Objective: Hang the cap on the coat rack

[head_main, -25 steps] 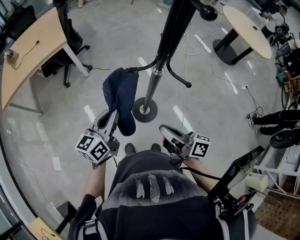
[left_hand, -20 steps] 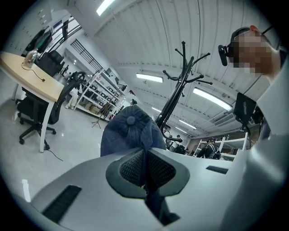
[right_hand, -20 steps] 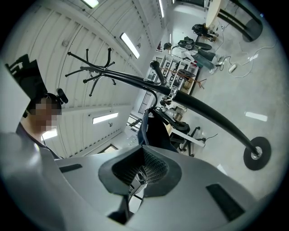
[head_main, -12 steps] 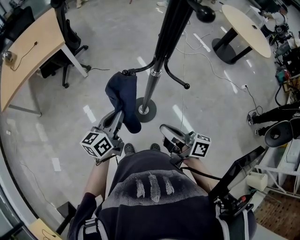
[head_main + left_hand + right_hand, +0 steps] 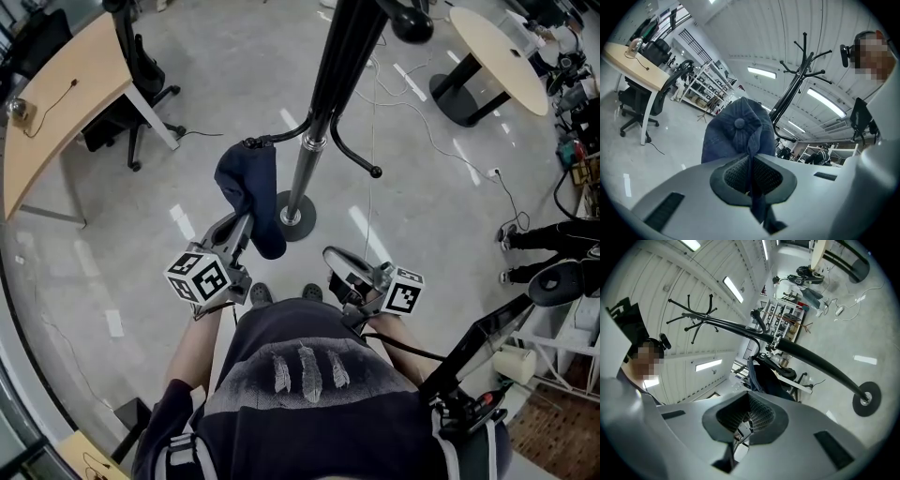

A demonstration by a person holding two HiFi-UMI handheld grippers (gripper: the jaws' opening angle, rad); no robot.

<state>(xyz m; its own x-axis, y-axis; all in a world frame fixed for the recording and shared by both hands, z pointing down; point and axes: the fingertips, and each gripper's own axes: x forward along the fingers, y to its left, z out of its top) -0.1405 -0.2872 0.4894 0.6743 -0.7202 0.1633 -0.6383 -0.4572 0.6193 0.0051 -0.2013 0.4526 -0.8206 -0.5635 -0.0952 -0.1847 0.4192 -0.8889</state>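
Low at seven o'clock of the head view, carries the left gripper (image 5: 242, 225) nearer the pole than a second ago, its marker cube (image 5: 200, 278) shifted toward one o'clock and rolled a little; shows the cap (image 5: 251, 192) narrower and more folded than before, its crown drawn in under the tip of the left hook (image 5: 272, 139); leaves the right gripper (image 5: 336, 265) where it was, at five o'clock of the round base (image 5: 291, 217).

Dark blue denim on the cap, stitched panels meeting at a cloth-covered button (image 5: 739, 123); glossy black metal on the coat rack (image 5: 323, 94), a slim pole with curved arms ending in small balls, over a flat disc foot; smooth grey moulded shells on both grippers, with black cross-hatched pads (image 5: 736, 174); pale polished floor (image 5: 141, 225), streaked with reflected lamps.

Clenched on a fold of the cap, seen from the left gripper view, cloth running down between the pads and the crown rising at twelve o'clock of the jaws; touching the hook at the top, though whether borne by it cannot be told; closed on nothing on the right, pads together, with the cap well apart at one o'clock beyond them.
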